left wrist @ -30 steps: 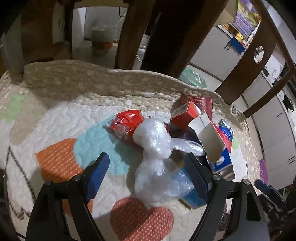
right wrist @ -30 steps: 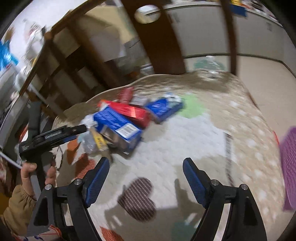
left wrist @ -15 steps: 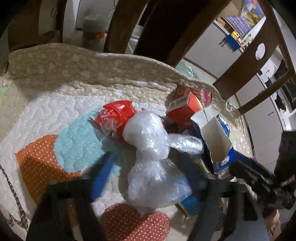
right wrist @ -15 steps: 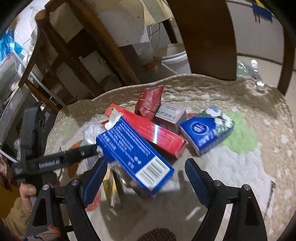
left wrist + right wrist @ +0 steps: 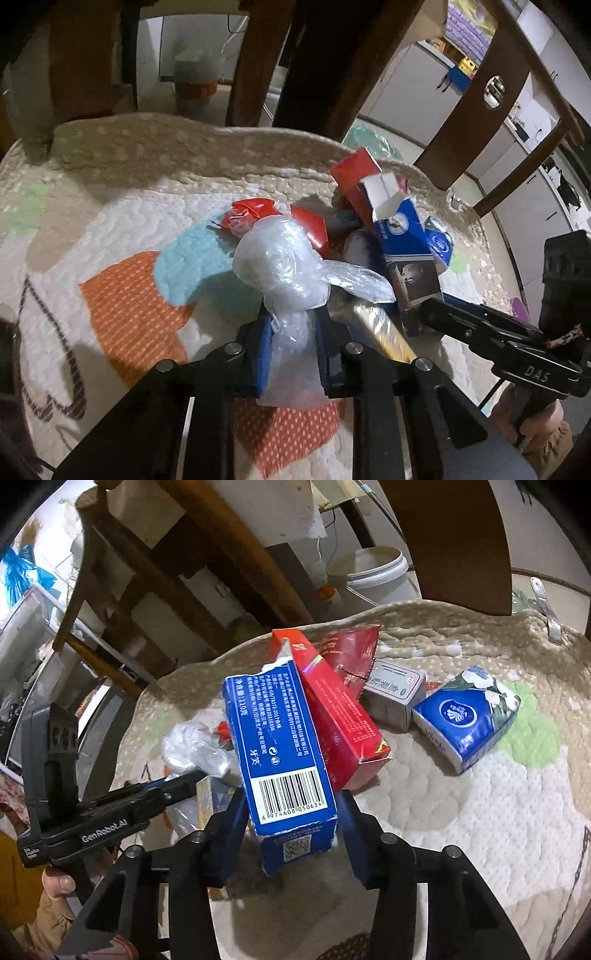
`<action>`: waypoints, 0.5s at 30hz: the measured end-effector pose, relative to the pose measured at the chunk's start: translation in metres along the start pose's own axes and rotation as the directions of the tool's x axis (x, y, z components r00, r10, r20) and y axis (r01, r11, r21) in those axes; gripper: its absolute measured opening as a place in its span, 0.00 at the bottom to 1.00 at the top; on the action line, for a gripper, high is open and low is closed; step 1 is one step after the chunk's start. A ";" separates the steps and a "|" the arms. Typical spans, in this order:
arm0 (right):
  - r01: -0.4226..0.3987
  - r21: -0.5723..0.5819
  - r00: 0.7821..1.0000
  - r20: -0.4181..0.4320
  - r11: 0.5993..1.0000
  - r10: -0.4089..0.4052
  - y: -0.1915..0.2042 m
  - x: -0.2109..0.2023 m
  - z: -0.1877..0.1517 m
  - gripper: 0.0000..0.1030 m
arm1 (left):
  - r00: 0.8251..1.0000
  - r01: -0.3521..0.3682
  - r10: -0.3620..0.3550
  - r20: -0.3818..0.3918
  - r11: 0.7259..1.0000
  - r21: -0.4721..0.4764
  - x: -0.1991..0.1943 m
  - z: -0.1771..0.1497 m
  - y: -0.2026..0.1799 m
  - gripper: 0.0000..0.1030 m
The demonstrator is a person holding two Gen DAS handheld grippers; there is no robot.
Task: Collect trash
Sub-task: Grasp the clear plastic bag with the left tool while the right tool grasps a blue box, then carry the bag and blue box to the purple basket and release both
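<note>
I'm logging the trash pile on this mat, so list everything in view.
plastic bag: 1, clear, mid-mat, in left gripper
blue box: 1, blue, in right gripper
red box: 1, red, beside blue box
red wrapper: 1, red, behind red box
grey box: 1, grey, right of red box
tissue pack: 1, blue, far right
bucket: 1, white, beyond mat
mat: 1, quilted, cream, underneath
left gripper: black, blue fingers, shut
right gripper: black, blue fingers, shut
</note>
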State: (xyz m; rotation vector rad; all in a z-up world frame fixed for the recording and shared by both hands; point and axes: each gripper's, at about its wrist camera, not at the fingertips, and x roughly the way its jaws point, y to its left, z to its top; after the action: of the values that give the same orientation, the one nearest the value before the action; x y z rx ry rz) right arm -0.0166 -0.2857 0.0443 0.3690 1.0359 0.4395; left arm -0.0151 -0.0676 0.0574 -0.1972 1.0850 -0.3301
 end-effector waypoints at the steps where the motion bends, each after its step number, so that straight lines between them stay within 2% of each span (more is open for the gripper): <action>1: -0.002 0.000 1.000 0.004 1.000 0.002 0.002 -0.003 -0.003 0.50 | 1.000 -0.002 0.002 0.007 1.000 -0.003 -0.005 -0.001 -0.002 0.19; 9: 0.005 -0.008 1.000 0.030 1.000 -0.005 0.012 -0.040 -0.032 0.50 | 0.999 -0.013 0.012 0.039 1.000 0.012 -0.043 -0.025 -0.003 0.19; 13: 0.076 -0.037 0.997 0.014 0.996 -0.076 0.009 -0.070 -0.067 0.50 | 1.000 -0.006 0.006 0.002 1.000 0.019 -0.050 -0.056 0.008 0.19; 15: 0.119 -0.048 0.993 0.000 0.992 -0.119 0.004 -0.078 -0.084 0.51 | 0.999 -0.034 0.035 -0.032 0.999 0.026 -0.045 -0.071 0.011 0.19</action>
State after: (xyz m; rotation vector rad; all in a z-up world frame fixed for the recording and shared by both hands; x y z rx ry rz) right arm -0.1255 -0.3156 0.0650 0.2621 1.0428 0.3571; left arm -0.0952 -0.0405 0.0589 -0.1504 1.1150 -0.3166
